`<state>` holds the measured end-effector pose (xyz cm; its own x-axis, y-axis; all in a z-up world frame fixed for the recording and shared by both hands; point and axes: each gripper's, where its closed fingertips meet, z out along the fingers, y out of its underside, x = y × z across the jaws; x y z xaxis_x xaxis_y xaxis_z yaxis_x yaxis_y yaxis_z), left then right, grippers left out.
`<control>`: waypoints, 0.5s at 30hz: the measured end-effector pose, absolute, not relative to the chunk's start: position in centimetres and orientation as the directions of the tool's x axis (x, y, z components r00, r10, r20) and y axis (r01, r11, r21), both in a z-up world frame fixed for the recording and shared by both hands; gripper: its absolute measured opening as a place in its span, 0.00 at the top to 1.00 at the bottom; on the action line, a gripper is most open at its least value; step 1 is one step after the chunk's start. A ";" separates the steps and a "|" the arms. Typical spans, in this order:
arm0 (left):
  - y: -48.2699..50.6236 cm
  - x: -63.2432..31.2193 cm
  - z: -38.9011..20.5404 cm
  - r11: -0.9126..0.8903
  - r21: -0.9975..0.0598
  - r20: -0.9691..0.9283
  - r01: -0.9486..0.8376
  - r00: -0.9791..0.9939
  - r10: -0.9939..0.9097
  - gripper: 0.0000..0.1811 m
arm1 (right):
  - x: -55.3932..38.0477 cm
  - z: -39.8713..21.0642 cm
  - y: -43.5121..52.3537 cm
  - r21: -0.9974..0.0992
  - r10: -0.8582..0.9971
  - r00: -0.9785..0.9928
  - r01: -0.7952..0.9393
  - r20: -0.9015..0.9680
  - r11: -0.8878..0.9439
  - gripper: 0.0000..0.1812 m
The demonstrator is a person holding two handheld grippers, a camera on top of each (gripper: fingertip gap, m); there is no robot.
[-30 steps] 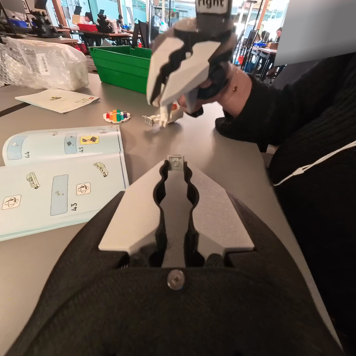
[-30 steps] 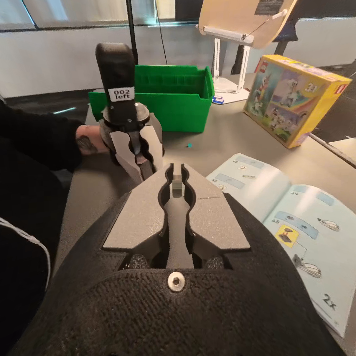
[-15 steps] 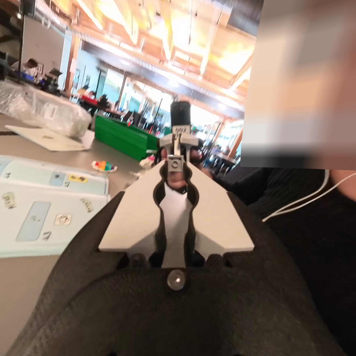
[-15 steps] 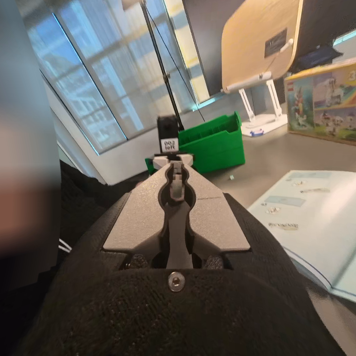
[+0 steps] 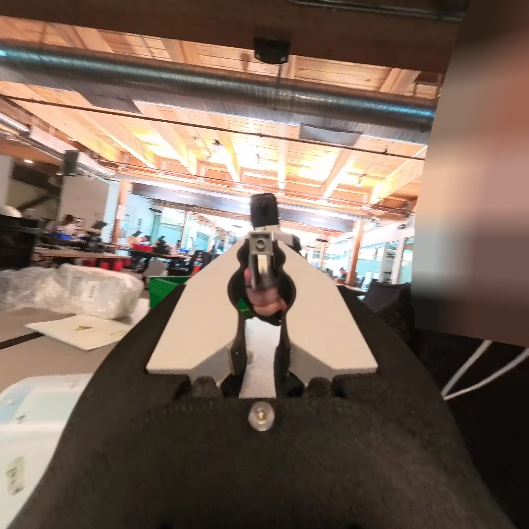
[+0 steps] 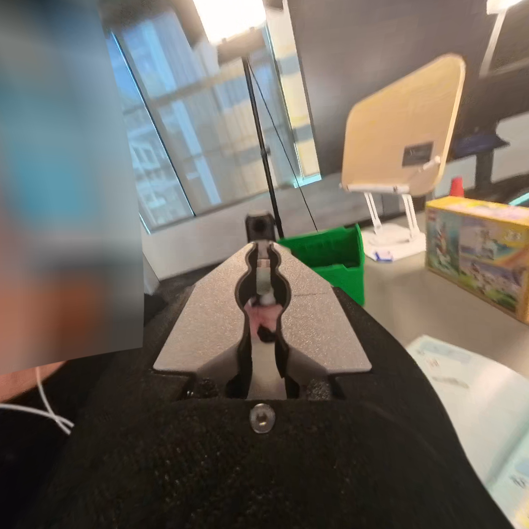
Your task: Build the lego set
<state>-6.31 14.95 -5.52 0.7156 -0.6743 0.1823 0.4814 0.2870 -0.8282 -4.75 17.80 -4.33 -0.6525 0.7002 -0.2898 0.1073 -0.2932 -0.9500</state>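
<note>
Both grippers are held up off the table, tip to tip, facing each other. My left gripper [image 5: 260,241] is shut on a small grey lego piece [image 5: 260,245] with one stud, held at the fingertips. Right behind it stands the right gripper [image 5: 283,237], with the hand [image 5: 267,305] that holds it below. My right gripper [image 6: 262,245] is shut on a small pale lego piece [image 6: 263,276] set a little back between the fingers. The left gripper's black top [image 6: 260,227] shows just past the tips. I cannot tell whether the two pieces touch.
A green bin [image 6: 329,257] stands on the grey table behind the grippers. A yellow lego box [image 6: 475,254] and a wooden board on a white stand [image 6: 400,128] are at right. An open instruction booklet [image 6: 472,400] lies near right. A bubble-wrap bag [image 5: 86,292] and a leaflet [image 5: 83,332] lie left. The left gripper's tips are roughly 5 centimetres from the right gripper's.
Both grippers have risen from near the table and tilted upward. They have closed in on each other, each still holding its piece.
</note>
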 end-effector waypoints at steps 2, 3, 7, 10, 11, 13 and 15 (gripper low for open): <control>16.0 -7.5 -7.1 0.292 -0.854 0.191 0.432 0.780 -0.596 0.91 | -5.2 -8.9 17.7 -0.973 0.763 -0.610 0.203 -0.214 -0.111 0.97; 16.5 -8.2 -8.1 0.287 -0.868 0.192 0.405 0.808 -0.557 0.91 | -5.3 -11.7 17.5 -0.967 0.786 -0.595 0.255 -0.168 -0.014 0.97; 17.8 -9.3 -10.9 0.225 -0.898 0.222 0.379 0.829 -0.514 0.91 | -3.7 -21.2 14.4 -0.895 0.731 -0.679 0.368 -0.072 0.253 0.97; 18.2 -9.1 -12.2 0.196 -0.924 0.196 0.327 0.848 -0.493 0.91 | -2.7 -24.3 13.2 -0.869 0.681 -0.732 0.357 -0.032 0.342 0.97; 18.3 -9.0 -12.5 0.190 -0.933 0.182 0.307 0.855 -0.486 0.91 | -2.4 -24.8 13.2 -0.862 0.672 -0.740 0.349 -0.014 0.367 0.97; 18.4 -8.7 -12.8 0.182 -0.940 0.171 0.290 0.858 -0.484 0.91 | -1.7 -25.8 13.6 -0.848 0.658 -0.753 0.340 0.014 0.407 0.97; 18.4 -8.4 -13.1 0.172 -0.943 0.170 0.286 0.855 -0.490 0.91 | -0.7 -26.9 14.3 -0.823 0.645 -0.763 0.350 0.027 0.448 0.97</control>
